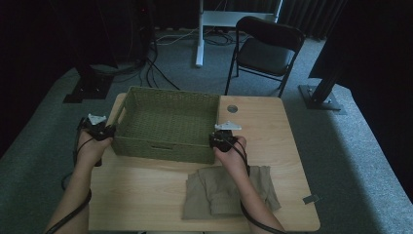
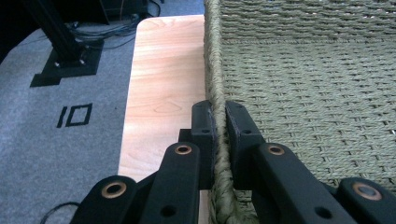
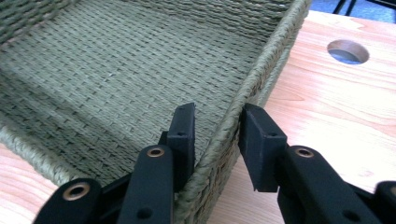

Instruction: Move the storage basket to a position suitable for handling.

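Left gripper (image 2: 219, 122): we see its jaws clamped on the basket (image 2: 299, 93) rim.
Right gripper (image 3: 217, 126): jaws apart, straddling the opposite rim, not squeezing.
Cloth (image 1: 229, 192): behind our right jaws.

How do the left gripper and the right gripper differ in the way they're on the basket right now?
The left gripper is shut on the woven green basket, both jaws pressed against its left wall. The right gripper straddles the right wall with jaws apart, a gap showing beside the outer jaw. Both sit at the rim near the basket's front corners, one jaw inside and one outside.
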A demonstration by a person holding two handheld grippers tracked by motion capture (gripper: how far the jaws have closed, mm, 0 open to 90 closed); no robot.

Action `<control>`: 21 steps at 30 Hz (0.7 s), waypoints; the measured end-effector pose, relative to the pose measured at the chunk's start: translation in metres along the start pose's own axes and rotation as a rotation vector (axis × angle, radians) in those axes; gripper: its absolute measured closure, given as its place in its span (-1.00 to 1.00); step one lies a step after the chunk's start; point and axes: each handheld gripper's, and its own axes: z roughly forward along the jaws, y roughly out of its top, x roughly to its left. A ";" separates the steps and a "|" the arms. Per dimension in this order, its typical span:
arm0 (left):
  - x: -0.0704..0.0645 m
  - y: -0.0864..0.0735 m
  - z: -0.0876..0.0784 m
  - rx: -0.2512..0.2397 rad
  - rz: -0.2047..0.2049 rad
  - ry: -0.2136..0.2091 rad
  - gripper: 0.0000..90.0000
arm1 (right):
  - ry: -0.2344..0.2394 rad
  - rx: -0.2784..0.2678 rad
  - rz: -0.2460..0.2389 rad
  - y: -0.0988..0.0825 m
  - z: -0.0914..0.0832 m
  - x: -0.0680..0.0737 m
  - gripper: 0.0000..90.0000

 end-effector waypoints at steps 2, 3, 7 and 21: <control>-0.003 -0.002 -0.002 -0.001 -0.008 0.005 0.88 | -0.003 -0.002 -0.002 0.000 0.000 -0.001 0.53; -0.004 -0.003 -0.003 -0.002 -0.015 0.009 0.88 | -0.006 -0.003 -0.002 0.000 0.000 -0.001 0.54; -0.009 -0.006 -0.008 0.000 -0.025 0.013 0.88 | -0.027 -0.003 -0.018 0.000 -0.001 -0.004 0.61; -0.023 -0.018 -0.025 0.005 -0.058 -0.003 0.88 | -0.034 0.001 -0.008 -0.003 -0.006 -0.014 0.68</control>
